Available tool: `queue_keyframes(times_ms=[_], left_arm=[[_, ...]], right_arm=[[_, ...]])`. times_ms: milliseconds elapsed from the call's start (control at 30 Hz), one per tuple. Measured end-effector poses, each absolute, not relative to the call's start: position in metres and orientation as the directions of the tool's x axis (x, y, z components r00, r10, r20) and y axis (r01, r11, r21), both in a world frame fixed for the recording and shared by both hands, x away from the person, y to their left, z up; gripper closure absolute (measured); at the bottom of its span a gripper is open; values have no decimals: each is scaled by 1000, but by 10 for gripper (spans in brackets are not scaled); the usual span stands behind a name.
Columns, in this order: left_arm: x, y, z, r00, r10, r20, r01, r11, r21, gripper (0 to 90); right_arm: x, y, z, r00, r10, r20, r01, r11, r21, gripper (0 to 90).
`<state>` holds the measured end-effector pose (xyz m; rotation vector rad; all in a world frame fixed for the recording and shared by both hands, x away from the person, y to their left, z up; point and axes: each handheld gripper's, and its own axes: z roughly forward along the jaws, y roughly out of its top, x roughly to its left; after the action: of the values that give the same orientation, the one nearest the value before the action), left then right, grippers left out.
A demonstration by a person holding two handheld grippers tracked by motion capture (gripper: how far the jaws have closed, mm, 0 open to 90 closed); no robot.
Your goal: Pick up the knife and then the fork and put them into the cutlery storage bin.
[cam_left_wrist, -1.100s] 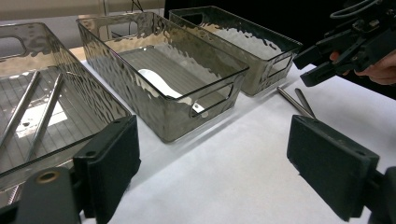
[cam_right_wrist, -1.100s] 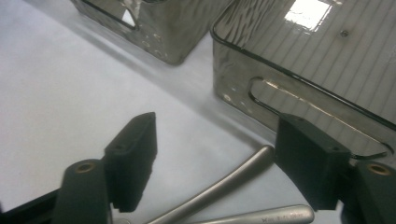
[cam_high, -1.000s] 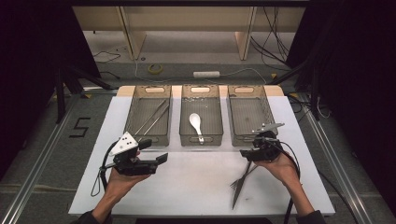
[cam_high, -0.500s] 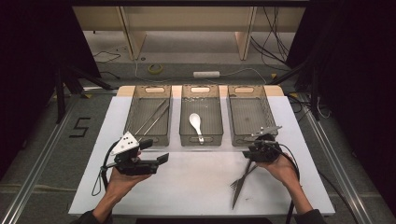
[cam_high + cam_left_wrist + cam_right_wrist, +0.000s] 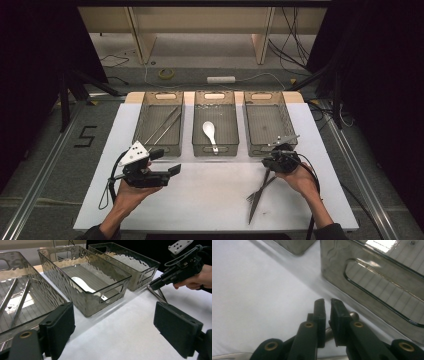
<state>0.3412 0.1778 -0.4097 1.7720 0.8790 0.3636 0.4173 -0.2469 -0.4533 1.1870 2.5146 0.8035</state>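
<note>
The white board carries three smoky clear bins in a row along its far edge. The left bin holds two thin metal rods, the middle bin holds a white spoon, and the right bin holds nothing.

Your left gripper hovers over the near left part of the board with its jaws wide apart and nothing between them. Its own view looks across at the bins.

The change is on your right. The right gripper sits just in front of the right bin, and its jaws have just been closing. In the right gripper view they stand almost together, with only a sliver of gap at the tips, around a cutlery handle whose rounded end pokes out beside one jaw. I read that as a grip now taken, so the pick-up looks ready for the lift.

A knife and a fork lie crossed on the board, both handles running up under that gripper. You cannot tell which of the two handles is clamped. If both are caught, expect one to slip as you raise it.

The only readable writing is a large "5" marked on the floor left of the table. No brand or label shows on the bins or cutlery.
</note>
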Motion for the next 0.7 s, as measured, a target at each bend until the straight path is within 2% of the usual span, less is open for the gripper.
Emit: queue_keyframes(times_ms=[300,600,700], left_arm=[[342,176,-410,684,711,-162,382,-160,910,167],[339,178,-410,683,713,-155,379,-165,911,167],[339,178,-410,684,713,-155,379,-166,910,167]], right_arm=[[424,-249,-462,-644,765,-13,635,544,549,899],[426,-241,-465,-672,738,-66,611,603,514,900],[427,-241,-466,-671,733,-106,615,631,473,900]])
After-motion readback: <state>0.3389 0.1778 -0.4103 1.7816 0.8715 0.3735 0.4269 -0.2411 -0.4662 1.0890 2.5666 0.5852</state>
